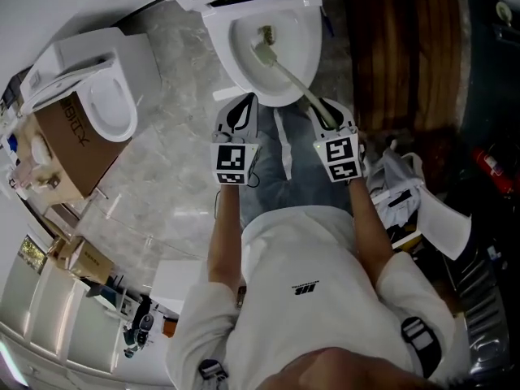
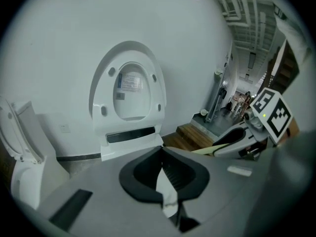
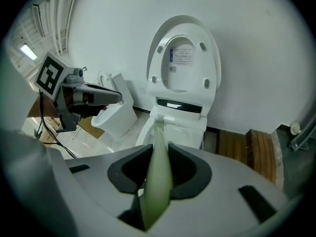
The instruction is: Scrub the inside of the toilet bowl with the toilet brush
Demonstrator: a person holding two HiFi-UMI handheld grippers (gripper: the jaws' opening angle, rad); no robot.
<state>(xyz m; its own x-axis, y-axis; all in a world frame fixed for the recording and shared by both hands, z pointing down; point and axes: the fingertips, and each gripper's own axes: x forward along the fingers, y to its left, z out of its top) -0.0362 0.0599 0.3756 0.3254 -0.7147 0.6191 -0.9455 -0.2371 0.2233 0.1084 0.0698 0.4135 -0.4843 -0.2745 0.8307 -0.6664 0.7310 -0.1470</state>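
Observation:
A white toilet bowl point(image 1: 221, 51) stands open at the top of the head view, its lid point(image 3: 183, 58) raised against the wall. The toilet brush point(image 1: 292, 78) has a pale green handle point(image 3: 159, 177). Its bristle head point(image 1: 264, 53) lies inside the bowl near the drain. My right gripper point(image 1: 325, 114) is shut on the handle's near end, just off the bowl's front right rim. My left gripper point(image 1: 242, 108) hovers at the front left rim, jaws together with nothing between them. The left gripper view faces the raised lid point(image 2: 129, 90), and the bowl is hidden there.
A second white toilet point(image 1: 110, 96) and a cardboard box point(image 1: 73, 140) stand to the left on the marble floor. A wooden platform point(image 1: 414, 47) lies right of the bowl. White plastic bags point(image 1: 398, 185) and a red extinguisher point(image 1: 491, 169) sit further right.

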